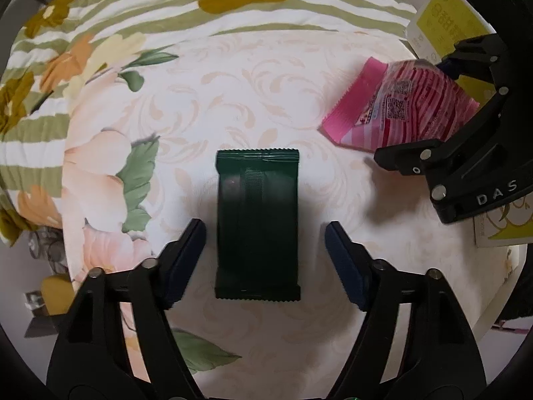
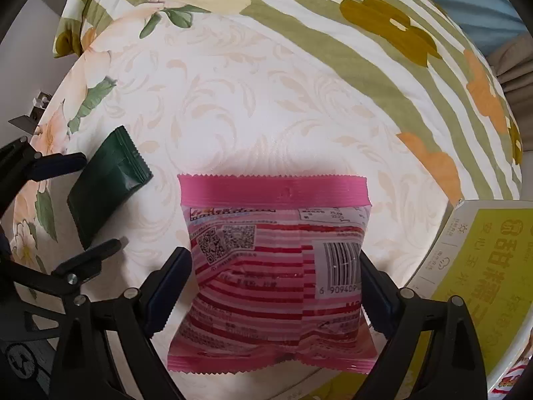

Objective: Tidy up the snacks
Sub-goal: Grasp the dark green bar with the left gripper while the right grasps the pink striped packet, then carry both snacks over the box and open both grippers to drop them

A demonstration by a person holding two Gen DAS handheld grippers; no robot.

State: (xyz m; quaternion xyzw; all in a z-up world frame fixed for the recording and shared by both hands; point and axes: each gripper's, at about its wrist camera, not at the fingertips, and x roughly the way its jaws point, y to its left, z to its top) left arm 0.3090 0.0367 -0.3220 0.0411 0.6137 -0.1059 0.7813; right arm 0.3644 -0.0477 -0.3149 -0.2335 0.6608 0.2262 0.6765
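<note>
A dark green snack packet lies flat on the cream patterned sheet. My left gripper stands open over it, one finger on each side with a gap to each. The right wrist view shows the same packet at the left, between the left gripper's fingers. A pink striped snack packet sits between the fingers of my right gripper, whose pads touch its two sides. In the left wrist view this pink packet and the right gripper are at the right.
A white and yellow printed box lies at the right edge of the bed, close to the pink packet; it also shows as the box at top right. A green-striped floral quilt is bunched along the far side.
</note>
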